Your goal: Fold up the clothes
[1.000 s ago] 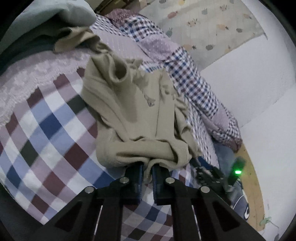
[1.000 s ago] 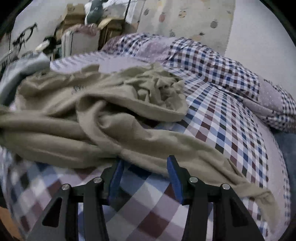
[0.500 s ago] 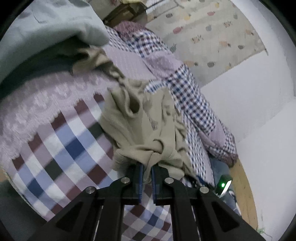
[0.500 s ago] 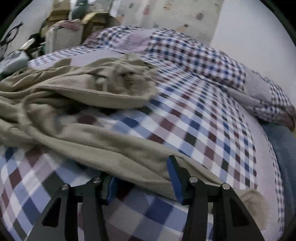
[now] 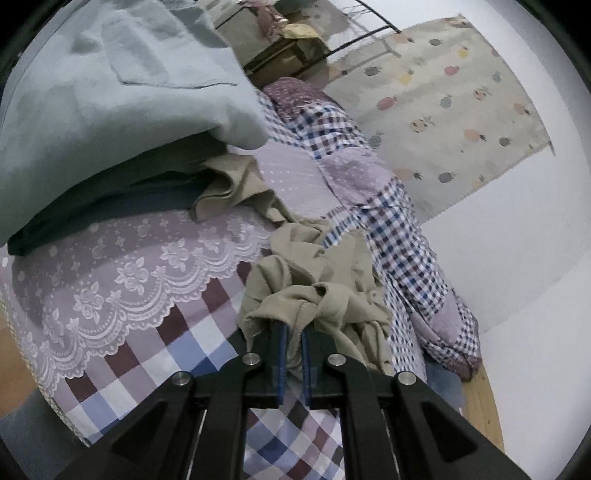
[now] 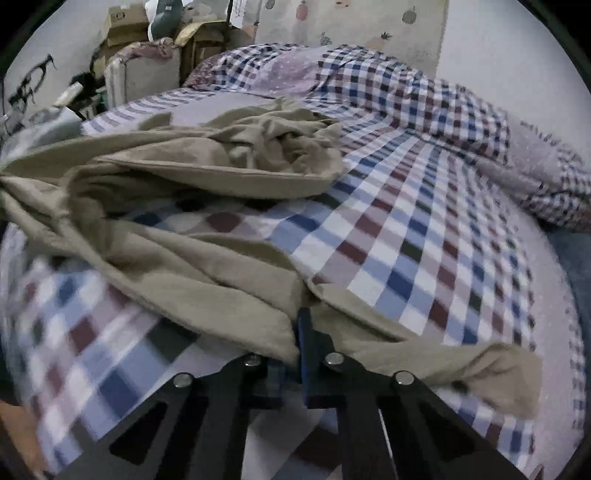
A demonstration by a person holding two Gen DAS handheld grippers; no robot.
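**Operator:** Khaki garment (image 5: 325,295) first. It lies crumpled across the checked bedspread (image 5: 122,365) on the bed, strung out between my two tools. My left hand-held gripper (image 5: 293,347) has its blue pads (image 5: 281,347) drawn nearly together on a bunched hem of it, cloth pinched in the narrow gap.

**Observer:** And the right one?

**Operator:** My right hand-held gripper (image 6: 293,354) is closed on the same garment (image 6: 192,288) too. A fold of khaki drapes over the left finger and hides it; the right finger (image 6: 308,339) shows blue against the cloth. From there a loose strip trails off to the right over the checks, and the bulk heaps up toward the far left.

**Observer:** What sits around it?

**Operator:** In the left wrist view, a lace-trimmed lilac cover (image 5: 122,266) lies just beside the garment, and on it a stack of folded clothes, pale blue-grey (image 5: 110,92) on top, something dark beneath. One end of the khaki piece runs up to touch that stack. Beyond, a small-check quilt (image 6: 406,96) is rumpled along the wall side of the bed, with a fruit-print hanging (image 5: 454,96) on the wall and cardboard boxes (image 6: 125,22) past the head of the bed.
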